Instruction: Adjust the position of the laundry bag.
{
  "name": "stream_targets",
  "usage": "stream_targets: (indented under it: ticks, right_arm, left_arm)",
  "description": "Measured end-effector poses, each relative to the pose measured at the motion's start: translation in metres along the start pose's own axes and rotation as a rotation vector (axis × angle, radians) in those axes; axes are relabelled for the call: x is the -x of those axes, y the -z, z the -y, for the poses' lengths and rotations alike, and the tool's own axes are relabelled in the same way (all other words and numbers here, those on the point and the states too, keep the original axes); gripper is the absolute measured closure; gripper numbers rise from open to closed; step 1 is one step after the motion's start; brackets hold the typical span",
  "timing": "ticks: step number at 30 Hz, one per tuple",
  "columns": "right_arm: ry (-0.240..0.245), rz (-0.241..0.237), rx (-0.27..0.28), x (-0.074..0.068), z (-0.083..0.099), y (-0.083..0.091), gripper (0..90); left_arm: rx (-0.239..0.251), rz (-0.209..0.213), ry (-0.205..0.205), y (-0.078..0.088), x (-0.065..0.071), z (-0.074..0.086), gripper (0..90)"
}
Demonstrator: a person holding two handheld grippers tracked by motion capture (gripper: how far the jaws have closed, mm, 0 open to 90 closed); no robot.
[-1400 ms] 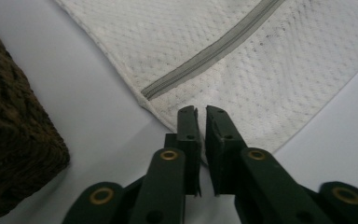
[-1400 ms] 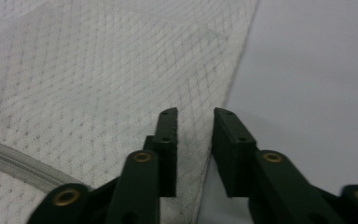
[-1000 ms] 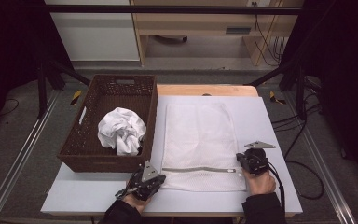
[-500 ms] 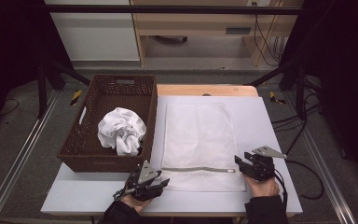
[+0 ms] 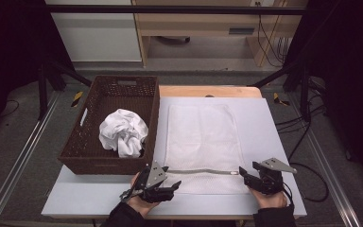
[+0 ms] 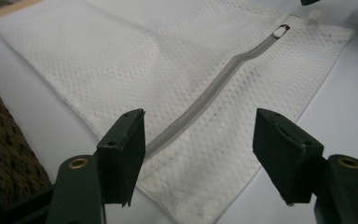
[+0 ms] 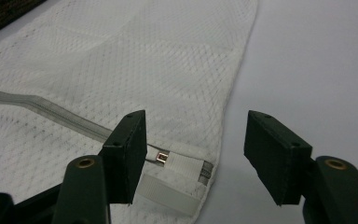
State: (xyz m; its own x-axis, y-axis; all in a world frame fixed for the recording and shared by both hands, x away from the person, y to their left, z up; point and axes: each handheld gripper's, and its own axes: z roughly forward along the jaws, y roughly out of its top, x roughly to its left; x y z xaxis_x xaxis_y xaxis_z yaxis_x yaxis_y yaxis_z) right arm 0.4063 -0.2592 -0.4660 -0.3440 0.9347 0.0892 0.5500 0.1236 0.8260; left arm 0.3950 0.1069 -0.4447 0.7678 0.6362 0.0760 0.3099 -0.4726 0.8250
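My left gripper (image 5: 170, 185) has just been opening and now stands spread at the near left corner of the mesh bag (image 5: 202, 142), nothing between the jaws. My right gripper (image 5: 246, 174) has likewise just spread, off the zipper pull (image 7: 162, 158) at the bag's near right corner. So I judge the bag released, lying flat mid-desk (image 5: 274, 142) with its zipper (image 5: 203, 171) shut. To the left along the desk edge, the basket (image 5: 75, 151) holds a crumpled white cloth (image 5: 122, 132). Nothing blocks either gripper.
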Motion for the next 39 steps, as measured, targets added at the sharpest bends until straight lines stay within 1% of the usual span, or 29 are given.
stream_targets:
  ticks: [2, 3, 6, 7, 8, 10, 11, 12, 13, 15, 17, 18, 19, 20, 21, 22, 23, 24, 25, 26, 27, 28, 30, 31, 32, 34, 36, 37, 39]
  right_arm:
    - [-0.003, 0.003, 0.001, 0.0, 0.001, 0.001, 38.5]
    - [0.004, 0.004, 0.003, 0.0, 0.003, 0.001, 38.2]
    - [0.0, 0.003, -0.003, -0.001, 0.003, 0.001, 38.3]
    - [0.005, -0.001, -0.009, -0.002, 0.005, 0.001, 39.3]
    - [0.005, -0.001, -0.009, -0.002, 0.005, 0.001, 39.3]
    - [0.005, -0.012, -0.03, -0.003, 0.007, -0.001, 41.5]
    - [0.005, -0.012, -0.03, -0.003, 0.007, -0.001, 41.5]
    - [0.005, -0.011, -0.037, -0.003, 0.007, -0.002, 42.1]
    - [0.005, -0.012, -0.051, -0.004, 0.009, -0.003, 43.4]
    - [0.003, -0.014, -0.06, -0.004, 0.009, -0.003, 43.8]
    - [0.001, -0.014, -0.063, -0.004, 0.009, -0.003, 43.8]
    - [-0.004, -0.007, -0.07, -0.004, 0.01, -0.003, 43.9]
    - [-0.004, -0.007, -0.07, -0.004, 0.01, -0.003, 43.9]
    - [-0.008, -0.006, -0.079, -0.004, 0.011, -0.003, 44.2]
    - [-0.008, -0.006, -0.079, -0.004, 0.011, -0.003, 44.2]
    - [-0.01, -0.008, -0.094, -0.004, 0.012, -0.003, 44.5]
    - [-0.01, -0.008, -0.094, -0.004, 0.012, -0.003, 44.5]
    - [-0.011, -0.008, -0.097, -0.004, 0.013, -0.003, 44.5]
    - [-0.014, -0.011, -0.111, -0.005, 0.014, -0.004, 45.0]
    - [-0.002, -0.007, -0.113, -0.004, 0.015, -0.005, 45.1]
    - [-0.008, -0.005, -0.124, -0.005, 0.015, -0.005, 45.5]
    - [-0.007, -0.007, -0.13, -0.005, 0.016, -0.005, 46.0]
    - [-0.009, -0.003, -0.14, -0.006, 0.016, -0.005, 46.8]
    - [0.008, 0.005, -0.143, -0.005, 0.017, -0.005, 48.5]
    - [0.001, 0.006, -0.145, -0.006, 0.017, -0.005, 49.8]
    - [0.01, 0.015, -0.152, -0.008, 0.018, -0.004, 54.8]
    - [0.02, 0.02, -0.153, -0.009, 0.018, -0.004, 57.1]
    - [0.019, 0.03, -0.156, -0.01, 0.018, -0.004, 59.3]
    - [0.02, 0.037, -0.155, -0.009, 0.018, -0.004, 63.0]
  left_arm:
    - [0.003, 0.003, -0.006, -0.001, 0.001, -0.002, 32.8]
    - [0.011, 0.007, 0.001, -0.003, 0.002, -0.006, 30.5]
    - [0.018, 0.022, 0.001, -0.006, 0.003, -0.011, 29.8]
    - [0.023, 0.033, 0.003, -0.01, 0.004, -0.014, 30.8]
    - [0.023, 0.033, 0.003, -0.01, 0.004, -0.014, 32.1]
    - [0.023, 0.054, 0.008, -0.017, 0.008, -0.019, 35.5]
    - [0.023, 0.054, 0.008, -0.017, 0.008, -0.019, 37.6]
    - [0.017, 0.061, 0.005, -0.021, 0.01, -0.021, 37.6]
    - [0.019, 0.068, 0.008, -0.023, 0.011, -0.022, 43.7]
    - [0.017, 0.084, 0.015, -0.03, 0.015, -0.025, 48.2]
    - [0.017, 0.088, 0.014, -0.032, 0.016, -0.026, 54.9]
    - [0.03, 0.098, 0.029, -0.036, 0.019, -0.028, 58.3]
    - [0.03, 0.098, 0.029, -0.036, 0.019, -0.028, 61.5]
    - [0.034, 0.114, 0.033, -0.041, 0.022, -0.03, 64.6]
    - [0.034, 0.114, 0.033, -0.041, 0.022, -0.03, 66.7]
    - [0.028, 0.113, 0.027, -0.045, 0.025, -0.03, 70.4]
    - [0.024, 0.115, 0.023, -0.047, 0.026, -0.03, 70.4]
    - [0.018, 0.126, 0.022, -0.051, 0.028, -0.03, 73.0]
    - [0.016, 0.137, 0.023, -0.056, 0.031, -0.03, 78.3]
    - [0.016, 0.137, 0.023, -0.056, 0.031, -0.03, 79.7]
    - [0.016, 0.159, 0.035, -0.062, 0.034, -0.03, 81.4]
    - [0.014, 0.168, 0.039, -0.065, 0.036, -0.03, 83.0]
    - [0.011, 0.173, 0.039, -0.068, 0.038, -0.03, 85.2]
    - [0.004, 0.179, 0.038, -0.074, 0.041, -0.03, 85.9]
    - [0.001, 0.183, 0.042, -0.077, 0.043, -0.03, 86.3]
    - [-0.01, 0.183, 0.042, -0.082, 0.045, -0.029, 87.3]
    - [-0.024, 0.183, 0.046, -0.087, 0.045, -0.027, 88.0]
    - [-0.024, 0.183, 0.046, -0.087, 0.045, -0.027, 88.2]
    - [-0.043, 0.181, 0.047, -0.093, 0.046, -0.025, 88.3]
